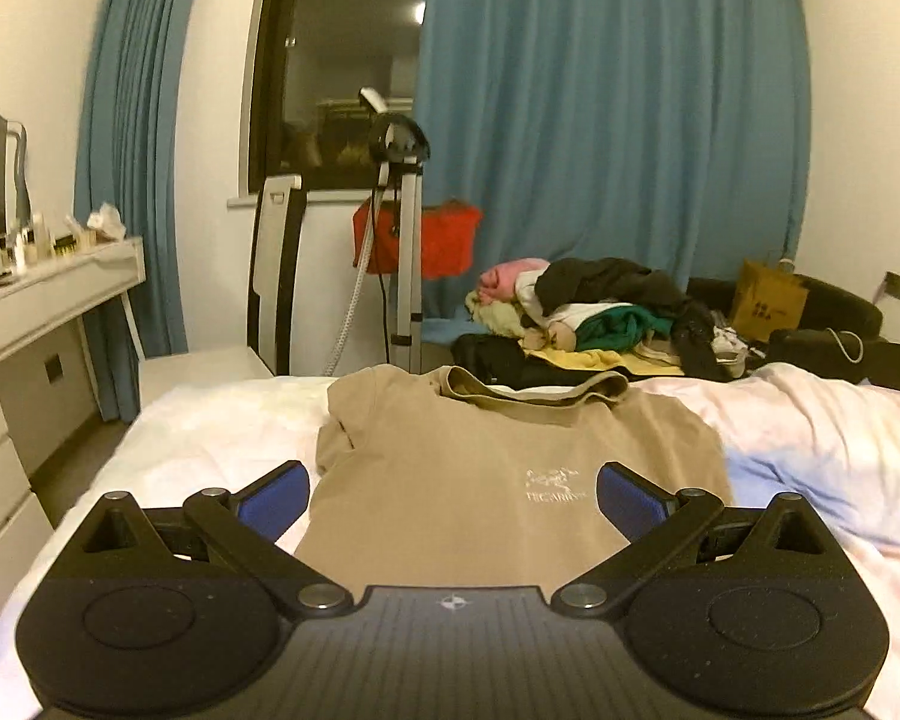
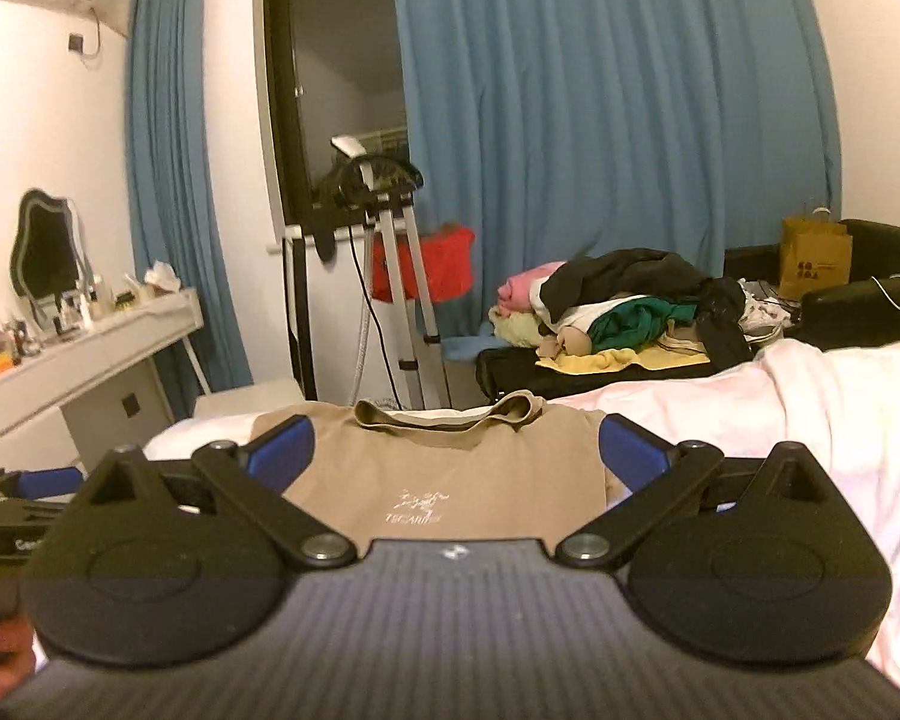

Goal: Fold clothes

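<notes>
Left wrist: left gripper (image 1: 453,495) jaws spread wide, nothing held; tan T-shirt (image 1: 498,480) laid flat on bed (image 1: 210,438), left sleeve tucked in.
Right wrist: right gripper (image 2: 456,450) likewise agape, empty. Stage ambiguous: mid-fold or flattening; an edge grasp is judged needed.

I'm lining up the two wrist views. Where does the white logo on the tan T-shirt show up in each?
Left wrist: the white logo sits right of centre on the tan T-shirt, near the right jaw.
Right wrist: the logo sits just left of centre, low on the shirt, above the gripper body.
Shared landmark: the clothes pile behind the bed.
</notes>
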`<state>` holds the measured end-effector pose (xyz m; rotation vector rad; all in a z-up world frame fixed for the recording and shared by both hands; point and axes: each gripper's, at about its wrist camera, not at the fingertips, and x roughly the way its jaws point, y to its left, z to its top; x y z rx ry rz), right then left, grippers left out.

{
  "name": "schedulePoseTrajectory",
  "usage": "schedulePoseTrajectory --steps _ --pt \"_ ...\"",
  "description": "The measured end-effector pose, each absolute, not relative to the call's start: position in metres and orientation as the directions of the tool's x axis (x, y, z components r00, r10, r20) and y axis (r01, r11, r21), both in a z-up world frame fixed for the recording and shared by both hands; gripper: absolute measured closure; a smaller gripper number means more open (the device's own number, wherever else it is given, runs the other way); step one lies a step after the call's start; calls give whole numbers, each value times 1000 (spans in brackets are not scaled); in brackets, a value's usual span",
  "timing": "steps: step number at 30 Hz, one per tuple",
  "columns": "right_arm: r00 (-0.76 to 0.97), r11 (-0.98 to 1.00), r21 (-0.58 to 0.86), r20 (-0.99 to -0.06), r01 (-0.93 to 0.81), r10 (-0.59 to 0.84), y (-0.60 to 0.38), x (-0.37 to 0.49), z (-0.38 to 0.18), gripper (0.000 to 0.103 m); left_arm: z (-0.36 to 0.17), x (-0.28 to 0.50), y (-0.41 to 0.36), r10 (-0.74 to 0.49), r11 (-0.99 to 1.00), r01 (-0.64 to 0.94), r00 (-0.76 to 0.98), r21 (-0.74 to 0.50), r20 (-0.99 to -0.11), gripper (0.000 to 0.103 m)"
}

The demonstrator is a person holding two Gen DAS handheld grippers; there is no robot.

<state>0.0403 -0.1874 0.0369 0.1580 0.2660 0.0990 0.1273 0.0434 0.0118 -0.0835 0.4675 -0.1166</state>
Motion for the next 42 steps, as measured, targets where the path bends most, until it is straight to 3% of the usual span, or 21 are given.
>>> schedulePoseTrajectory --steps 4,11,19,25,28,29,31,33,35,38,42 --pt "957 973 221 -262 -70 128 -190 31 29 0 11 81 48 -137 987 90 905 -133 -403 0" --pt "946 957 287 -294 -48 136 -194 43 -7 0 -36 153 108 -150 919 -63 857 -389 -493 0" --pt "913 931 364 -375 -17 164 -198 95 -60 0 -88 235 172 -189 760 -250 798 -600 -572 9" --pt "905 923 386 -397 13 153 -208 131 -88 0 -98 299 172 -129 793 -254 818 -554 -560 10" --pt "896 914 405 -416 28 157 -213 146 -103 0 -103 330 172 -99 808 -257 828 -530 -552 18" --pt "893 910 413 -421 31 161 -214 151 -106 0 -105 341 172 -89 813 -258 831 -522 -549 24" --pt "887 902 430 -428 30 175 -216 159 -113 0 -107 355 167 -77 834 -250 830 -492 -553 49" --pt "883 897 441 -431 24 188 -216 165 -116 0 -105 365 154 -80 865 -220 827 -451 -556 82" --pt "881 893 449 -432 24 194 -217 168 -117 0 -95 368 132 -45 916 -182 839 -358 -542 94" --pt "881 886 463 -432 33 193 -221 168 -118 0 -78 367 90 -13 984 -74 874 -161 -485 96" --pt "883 877 477 -437 64 173 -228 166 -118 0 -75 352 13 -93 982 158 884 107 -457 96"
